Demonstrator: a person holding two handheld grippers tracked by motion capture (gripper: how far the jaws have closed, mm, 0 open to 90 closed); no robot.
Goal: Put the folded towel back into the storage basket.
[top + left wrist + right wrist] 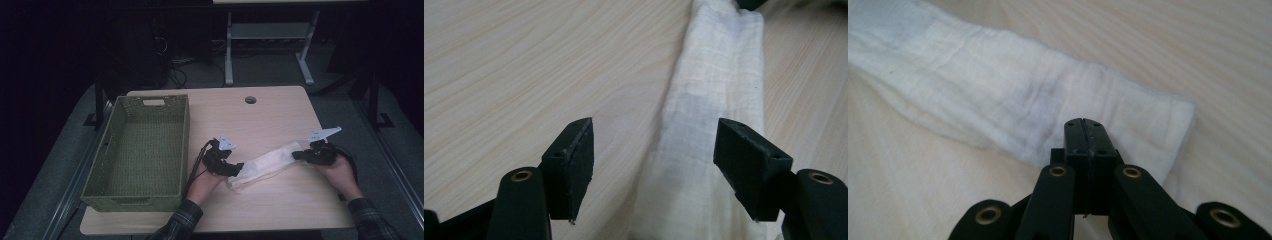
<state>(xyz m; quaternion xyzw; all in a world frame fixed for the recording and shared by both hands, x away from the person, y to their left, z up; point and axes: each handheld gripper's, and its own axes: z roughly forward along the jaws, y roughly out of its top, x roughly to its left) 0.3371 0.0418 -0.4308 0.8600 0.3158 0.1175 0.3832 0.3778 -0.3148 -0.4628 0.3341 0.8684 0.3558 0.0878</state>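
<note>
A long folded white cloth (265, 164) lies slantwise on the light wooden table (270, 120). My left gripper (239, 169) is at the cloth's near left end. In the left gripper view its jaws (654, 150) stand open, with the cloth (719, 75) running between them and under the right pad; neither pad presses on it. My right gripper (296, 155) is at the cloth's far right end. In the right gripper view its jaws (1084, 125) are shut pad to pad just above the cloth (988, 95), with no fabric visible between them.
A green woven basket (185, 145) stands on the left part of the table, close to my left hand. A round cable hole (250, 99) sits near the far edge. Beyond the table are a dark floor and another table's legs (229, 50).
</note>
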